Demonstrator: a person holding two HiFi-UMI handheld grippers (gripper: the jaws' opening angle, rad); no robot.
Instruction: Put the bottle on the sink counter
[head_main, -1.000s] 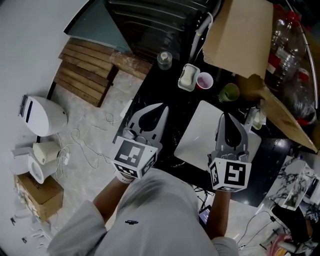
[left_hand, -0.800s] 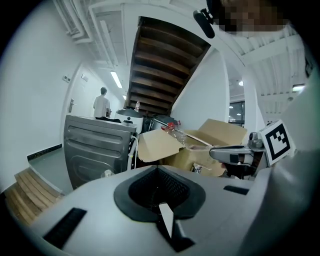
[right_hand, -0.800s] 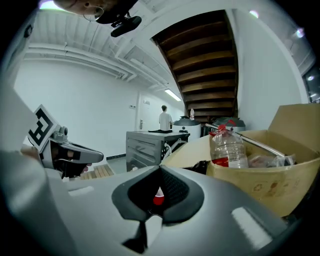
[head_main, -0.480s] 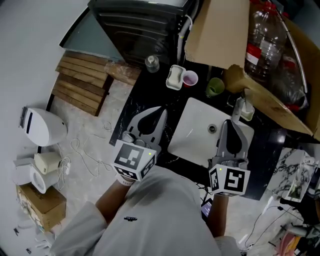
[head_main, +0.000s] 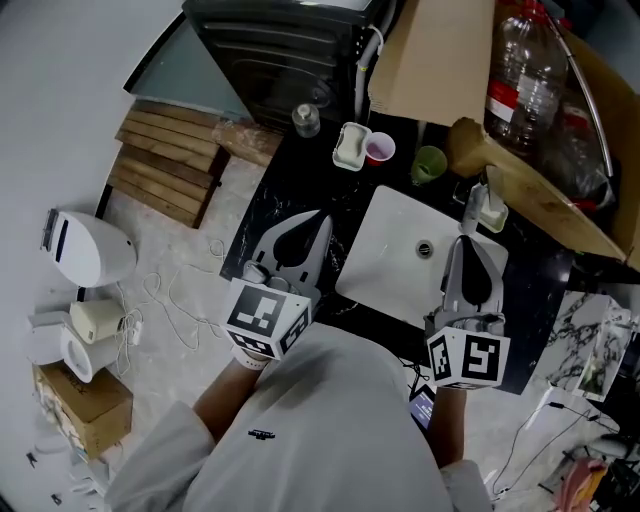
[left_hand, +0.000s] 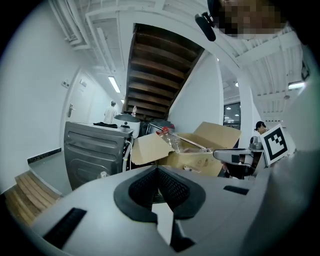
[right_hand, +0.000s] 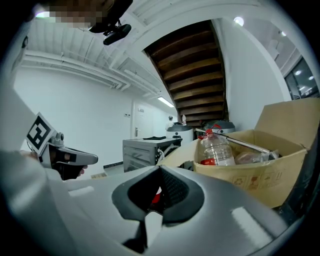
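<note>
Several clear plastic bottles (head_main: 525, 75) with red labels lie in an open cardboard box (head_main: 450, 60) at the back right of the black sink counter (head_main: 290, 195). One bottle (right_hand: 215, 148) with a red cap shows above the box rim in the right gripper view, and the bottle (left_hand: 172, 140) also shows in the left gripper view. My left gripper (head_main: 318, 217) hovers shut over the counter left of the white sink (head_main: 395, 250), holding nothing. My right gripper (head_main: 466, 243) is shut and empty above the sink's right edge, well short of the box.
A soap dish (head_main: 351, 148), pink cup (head_main: 379, 148), green cup (head_main: 429, 163) and glass jar (head_main: 306, 119) stand behind the sink. A faucet (head_main: 480, 208) is at the sink's right. A dark washing machine (head_main: 290, 45), wooden pallet (head_main: 165, 160) and white appliance (head_main: 92, 248) are on the left.
The head view has shifted, bringing the sink and box closer. My right gripper has drifted from over the basin to its right edge. The left gripper has hardly moved.
</note>
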